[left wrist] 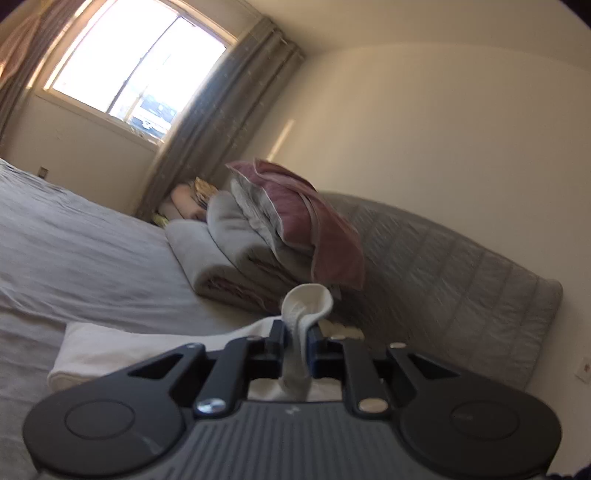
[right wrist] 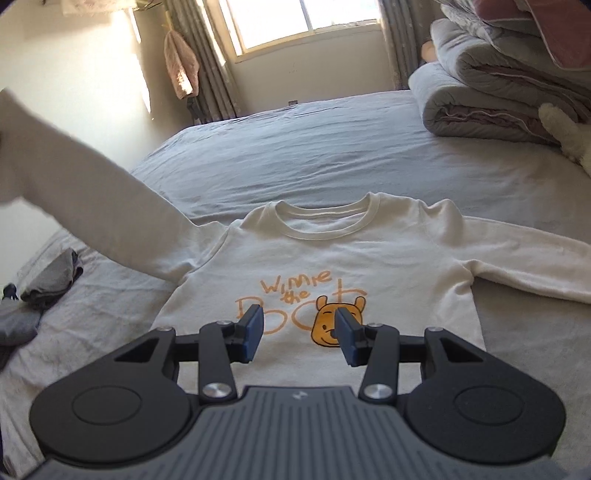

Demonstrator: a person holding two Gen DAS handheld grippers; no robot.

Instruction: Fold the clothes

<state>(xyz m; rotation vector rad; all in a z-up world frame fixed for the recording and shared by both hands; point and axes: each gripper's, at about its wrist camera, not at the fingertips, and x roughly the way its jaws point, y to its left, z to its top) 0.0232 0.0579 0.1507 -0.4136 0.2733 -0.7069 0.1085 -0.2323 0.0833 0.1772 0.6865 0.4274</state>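
A cream sweatshirt [right wrist: 314, 258] with an orange bear print lies face up on the grey bed [right wrist: 314, 155], collar away from me. Its left sleeve [right wrist: 85, 192] is lifted off the bed toward the upper left. In the left wrist view my left gripper [left wrist: 297, 332] is shut on the cream sleeve cuff [left wrist: 308, 299], which loops above the jaws; the sweatshirt body [left wrist: 110, 350] lies below. My right gripper [right wrist: 300, 332] is open and empty, hovering over the printed chest. The right sleeve [right wrist: 517, 266] lies flat, stretched out to the right.
Folded grey and pink quilts [right wrist: 498, 92] are stacked at the bed's right, also seen in the left wrist view [left wrist: 266, 229], with a white plush toy [right wrist: 565, 129] beside them. Dark grey clothes [right wrist: 40, 291] lie at the bed's left edge. A window [right wrist: 306, 22] and curtains stand beyond.
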